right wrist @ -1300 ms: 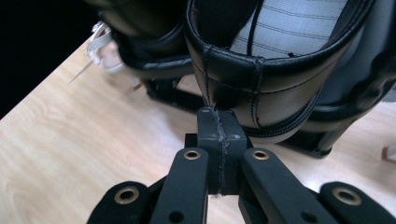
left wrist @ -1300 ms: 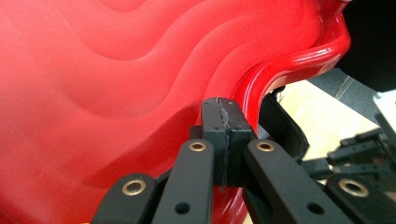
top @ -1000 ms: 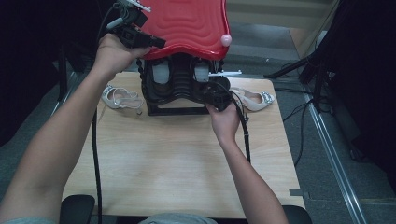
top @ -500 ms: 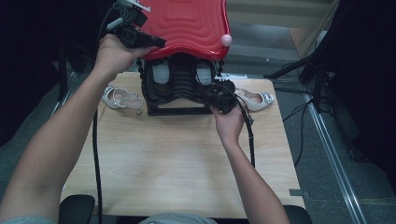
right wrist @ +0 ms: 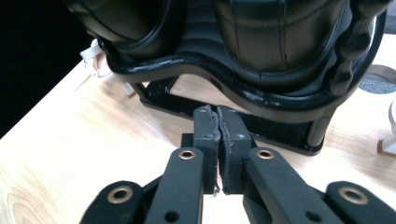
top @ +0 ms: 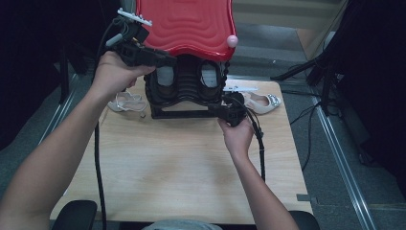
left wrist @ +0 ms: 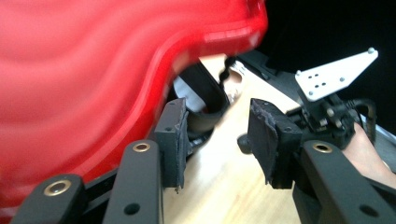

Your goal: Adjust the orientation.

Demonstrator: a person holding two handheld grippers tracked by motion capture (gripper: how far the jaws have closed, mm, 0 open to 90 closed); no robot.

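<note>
The red-topped black stand (top: 186, 62) sits at the far edge of the desk (top: 177, 167), with light sandals lying either side of it. The left gripper (left wrist: 217, 140) is up by the rim of the red lid (left wrist: 84, 79), its fingers (left wrist: 173, 140) having just spread — nothing between them, so it looks freed to take a fresh hold there. The right gripper (right wrist: 218, 149) waits low before the stand's black base (right wrist: 261, 128), fingers pressed together on nothing, probably steadying or nudging the frame — the contact itself is hard to tell.
</note>
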